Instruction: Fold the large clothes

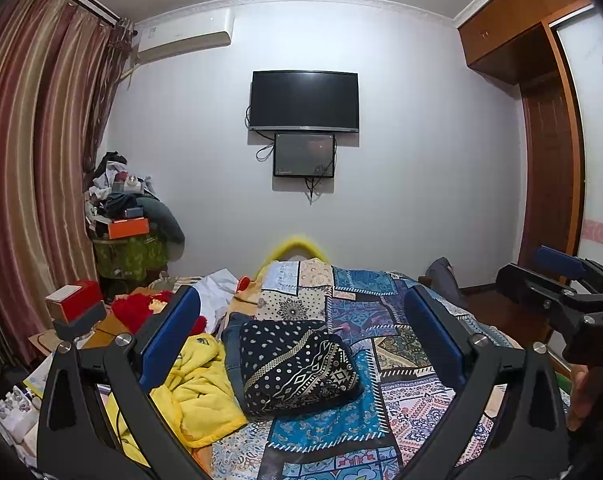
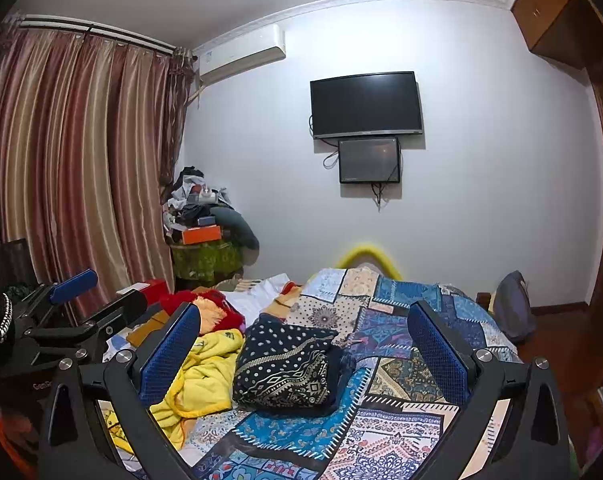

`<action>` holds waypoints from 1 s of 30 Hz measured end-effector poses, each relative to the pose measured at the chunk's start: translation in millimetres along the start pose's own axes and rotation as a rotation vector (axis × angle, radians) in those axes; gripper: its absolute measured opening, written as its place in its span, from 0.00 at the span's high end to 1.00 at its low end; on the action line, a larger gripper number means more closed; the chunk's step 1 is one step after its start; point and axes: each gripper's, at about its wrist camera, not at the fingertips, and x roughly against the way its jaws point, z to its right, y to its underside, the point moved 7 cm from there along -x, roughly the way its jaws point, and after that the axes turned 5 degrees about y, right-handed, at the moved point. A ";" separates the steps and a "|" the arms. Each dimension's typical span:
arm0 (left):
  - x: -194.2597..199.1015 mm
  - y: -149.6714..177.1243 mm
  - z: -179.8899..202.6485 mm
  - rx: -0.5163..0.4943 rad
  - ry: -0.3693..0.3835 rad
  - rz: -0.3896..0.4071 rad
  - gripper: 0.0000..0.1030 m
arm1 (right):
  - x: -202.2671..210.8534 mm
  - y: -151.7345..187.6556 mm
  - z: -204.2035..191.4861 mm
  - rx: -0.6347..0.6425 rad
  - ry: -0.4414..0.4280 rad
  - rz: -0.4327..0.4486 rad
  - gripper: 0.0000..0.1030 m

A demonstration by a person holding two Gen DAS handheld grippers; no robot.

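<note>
A folded dark garment (image 1: 297,364) (image 2: 285,368) with white dots and a geometric band lies on the patchwork bedspread (image 1: 381,320) (image 2: 389,328), over a piece of blue denim (image 1: 231,332). A crumpled yellow garment (image 1: 197,392) (image 2: 201,376) lies just to its left. My left gripper (image 1: 301,344) is open above the bed, its blue-padded fingers (image 1: 173,340) either side of the dark bundle, holding nothing. My right gripper (image 2: 301,352) is open the same way, empty. Each gripper shows at the edge of the other's view (image 1: 561,292) (image 2: 81,320).
Red fabric (image 1: 141,308), white cloth (image 1: 217,292) and a red box (image 1: 73,300) clutter the bed's left side. A piled stand (image 1: 129,216) sits by striped curtains (image 1: 33,160). Two screens (image 1: 304,100) hang on the far wall. A wooden wardrobe (image 1: 541,160) stands right.
</note>
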 end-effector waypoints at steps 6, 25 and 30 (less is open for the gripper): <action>-1.2 0.2 1.7 0.000 0.011 -0.009 0.00 | -0.1 -0.8 2.7 -0.005 0.000 0.001 0.00; 0.0 3.3 13.3 -0.006 0.055 -0.012 0.00 | -6.2 -1.9 3.7 -0.027 0.022 -0.008 0.00; -1.0 4.1 12.5 0.003 0.050 -0.019 0.00 | -7.0 -1.9 4.0 -0.031 0.022 -0.008 0.00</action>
